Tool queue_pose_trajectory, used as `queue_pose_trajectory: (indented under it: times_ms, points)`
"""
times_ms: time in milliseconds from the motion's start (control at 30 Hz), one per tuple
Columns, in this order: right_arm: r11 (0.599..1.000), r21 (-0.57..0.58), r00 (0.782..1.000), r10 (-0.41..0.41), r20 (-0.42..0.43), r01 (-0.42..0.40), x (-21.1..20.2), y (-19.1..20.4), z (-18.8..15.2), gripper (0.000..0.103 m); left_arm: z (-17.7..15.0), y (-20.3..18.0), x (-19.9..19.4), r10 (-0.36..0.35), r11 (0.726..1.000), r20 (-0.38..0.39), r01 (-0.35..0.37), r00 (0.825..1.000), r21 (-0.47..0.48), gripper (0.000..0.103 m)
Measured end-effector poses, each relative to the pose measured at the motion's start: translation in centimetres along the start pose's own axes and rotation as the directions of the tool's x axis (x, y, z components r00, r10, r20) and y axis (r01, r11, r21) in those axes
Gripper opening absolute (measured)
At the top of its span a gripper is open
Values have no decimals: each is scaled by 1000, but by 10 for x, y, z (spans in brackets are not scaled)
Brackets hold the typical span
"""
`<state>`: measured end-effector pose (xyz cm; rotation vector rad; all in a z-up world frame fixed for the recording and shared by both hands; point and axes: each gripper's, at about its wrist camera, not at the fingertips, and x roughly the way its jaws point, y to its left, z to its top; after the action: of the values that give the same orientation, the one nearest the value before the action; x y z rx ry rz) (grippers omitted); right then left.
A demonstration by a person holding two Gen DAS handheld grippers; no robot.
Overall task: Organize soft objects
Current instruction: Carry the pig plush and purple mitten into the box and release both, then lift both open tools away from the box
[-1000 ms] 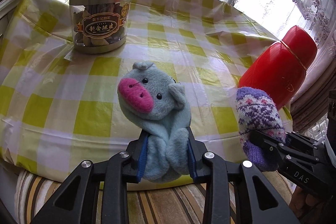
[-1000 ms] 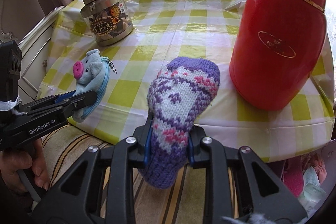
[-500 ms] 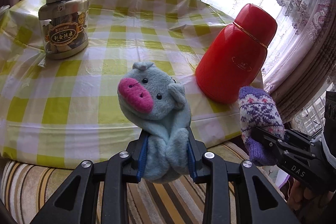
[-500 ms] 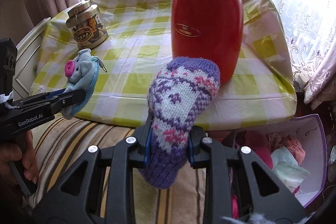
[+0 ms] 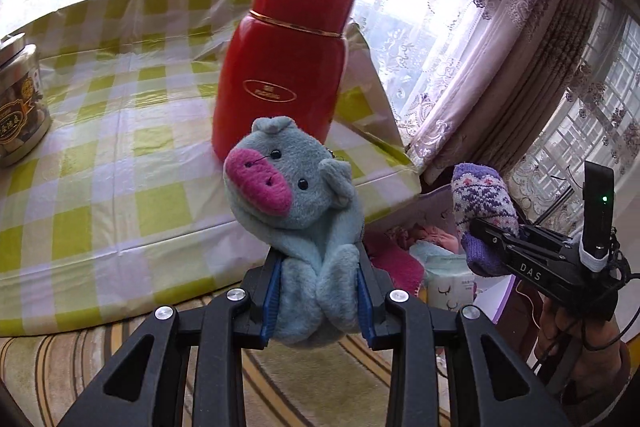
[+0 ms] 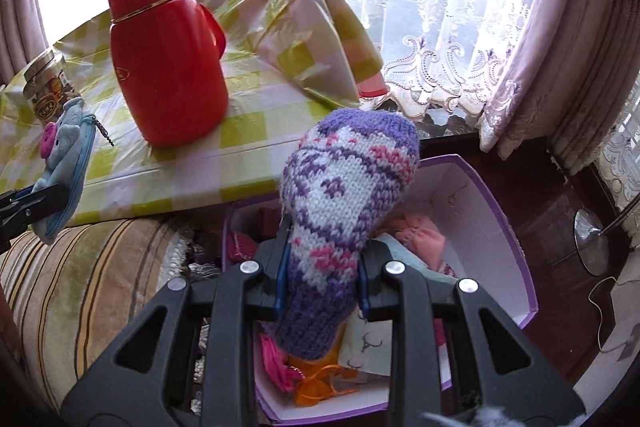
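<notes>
The left gripper point(image 5: 318, 297) has its jaws closed on the body of a grey-blue plush pig with a pink snout point(image 5: 294, 195), held in the air off the edge of the desk point(image 5: 120, 163) (yellow-and-white checked cover). The right gripper point(image 6: 322, 277) clamps a purple, white and pink knitted sock point(image 6: 344, 203) directly above an open purple-edged cardboard box point(image 6: 508, 239) — soft items lie inside. A red thermos flask point(image 6: 168, 67) stands on the desk.

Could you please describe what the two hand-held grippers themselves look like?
Both are black plastic with silver pivot bolts and blue finger pads. The right hand-held gripper bears white "DAS" lettering, a green-lit upright module and trailing black cables.
</notes>
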<state>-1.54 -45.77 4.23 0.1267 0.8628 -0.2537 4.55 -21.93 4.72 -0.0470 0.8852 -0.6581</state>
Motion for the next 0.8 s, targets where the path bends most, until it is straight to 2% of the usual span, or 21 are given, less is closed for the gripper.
queue_pose_trajectory:
  times_ms: [167,433,467,567,600,633,700,800]
  points:
    - [998,39,998,-58,18,57,-6,-32,1,30,4,-42,21,-65,996,-33,67,997,65,33]
    - [993,73,995,-90,36,88,-7,-51,5,33,12,-90,49,-134,982,-74,142,988,121,36]
    - [993,76,995,-95,37,92,-7,-52,5,33,14,-95,52,-141,981,-77,150,987,125,38]
    - [991,90,994,-106,35,102,-7,-57,6,38,15,-106,63,-159,976,-101,171,982,134,54]
    - [989,96,993,-112,33,109,-8,-59,6,44,15,-108,68,-157,976,-109,172,982,138,61]
    - [988,100,992,-119,34,115,-9,-61,6,55,16,-108,74,-146,977,-118,162,982,138,66]
    - [986,100,990,-138,41,134,-14,-62,6,70,14,-104,78,-133,981,-143,151,981,124,68]
    - [983,98,986,-157,45,153,-21,-60,4,78,10,-95,80,-132,985,-173,149,976,87,68]
